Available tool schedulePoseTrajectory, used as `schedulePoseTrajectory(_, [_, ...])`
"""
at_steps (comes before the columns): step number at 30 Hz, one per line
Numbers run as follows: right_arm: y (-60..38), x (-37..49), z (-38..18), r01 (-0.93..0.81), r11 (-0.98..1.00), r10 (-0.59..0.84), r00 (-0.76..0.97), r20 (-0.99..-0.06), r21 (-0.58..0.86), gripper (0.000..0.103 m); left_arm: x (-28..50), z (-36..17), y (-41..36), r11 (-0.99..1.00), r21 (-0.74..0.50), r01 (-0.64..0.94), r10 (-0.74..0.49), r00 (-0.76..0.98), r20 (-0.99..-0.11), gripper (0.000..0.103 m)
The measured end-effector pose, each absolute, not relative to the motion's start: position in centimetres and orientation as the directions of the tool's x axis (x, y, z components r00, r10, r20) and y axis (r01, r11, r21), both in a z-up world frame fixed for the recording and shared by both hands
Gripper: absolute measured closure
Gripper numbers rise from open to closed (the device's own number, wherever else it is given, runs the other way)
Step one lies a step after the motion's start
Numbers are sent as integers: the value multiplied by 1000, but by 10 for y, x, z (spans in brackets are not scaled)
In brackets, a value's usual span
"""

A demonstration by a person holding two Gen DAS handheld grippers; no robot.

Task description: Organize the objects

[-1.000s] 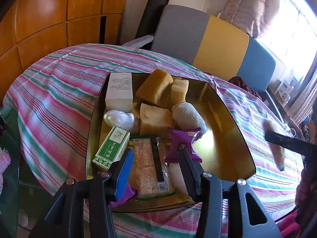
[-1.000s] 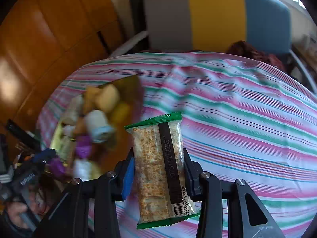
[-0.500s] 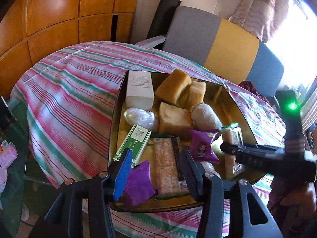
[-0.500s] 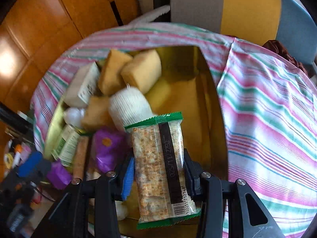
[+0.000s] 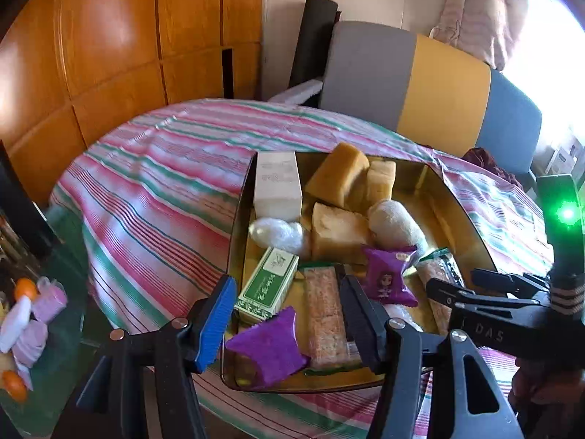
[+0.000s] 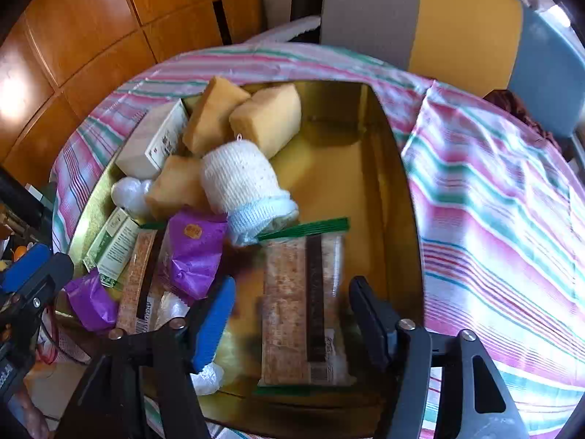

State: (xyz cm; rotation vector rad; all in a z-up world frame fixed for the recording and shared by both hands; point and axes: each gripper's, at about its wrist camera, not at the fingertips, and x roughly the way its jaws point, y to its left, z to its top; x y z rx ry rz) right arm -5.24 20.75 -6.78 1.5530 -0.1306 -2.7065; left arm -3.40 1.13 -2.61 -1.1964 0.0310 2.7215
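A gold tray [image 5: 234, 234] [image 6: 398, 168] on the striped table holds several snacks, yellow sponge blocks [image 6: 267, 117], a white box [image 5: 278, 183], a green box [image 5: 268, 285] and a white knitted roll [image 6: 241, 179]. My right gripper [image 6: 292, 289] [image 5: 451, 280] hangs over the tray's near right part with its jaws opening. A green-edged cracker packet [image 6: 303, 307] [image 5: 438, 274] lies flat between them, clear of both pads. My left gripper [image 5: 289, 307] is over the tray's front left corner, jaws opening too. A purple packet [image 5: 268, 351] and another cracker packet [image 5: 325, 314] lie under it, untouched.
A striped cloth [image 6: 493, 201] covers the round table. Behind it stand a grey, yellow and blue chair [image 5: 420, 84] and wooden wall panels [image 5: 109, 55]. A low glass table [image 5: 29, 322] with small items sits at the left. The tray's right half [image 6: 340, 168] is bare.
My right gripper carried the cracker packet from above the cloth to the tray, then let it go; it lies flat there. My left gripper's jaws widened and the purple packet rests in the tray corner.
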Motion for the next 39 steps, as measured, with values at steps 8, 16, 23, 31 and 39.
schedulePoseTrajectory(8, [201, -24, -47, -44, -998, -5, -607, -795, 39, 22, -16, -2, 18, -987, 10, -163, 114, -732, -672, 42])
schedulePoseTrajectory(16, [198, 9, -22, -92, -996, 73, -709, -702, -10, 17, 4, 10, 26, -987, 17, -161, 113, -761, -638, 33])
schedulePoseTrajectory(23, [195, 22, -10, -118, -993, 98, -720, -687, -17, 16, 9, 6, 27, -985, -18, -169, 140, -743, -654, 33])
schedulePoseTrajectory(31, [193, 27, 4, -144, -989, 121, -746, -654, -19, 15, 10, 3, 20, -988, -19, -156, 131, -753, -644, 33])
schedulePoseTrajectory(39, [181, 27, 7, -119, -992, 120, -750, -651, -45, 14, 13, 10, 15, -989, -17, -147, 127, -789, -602, 37])
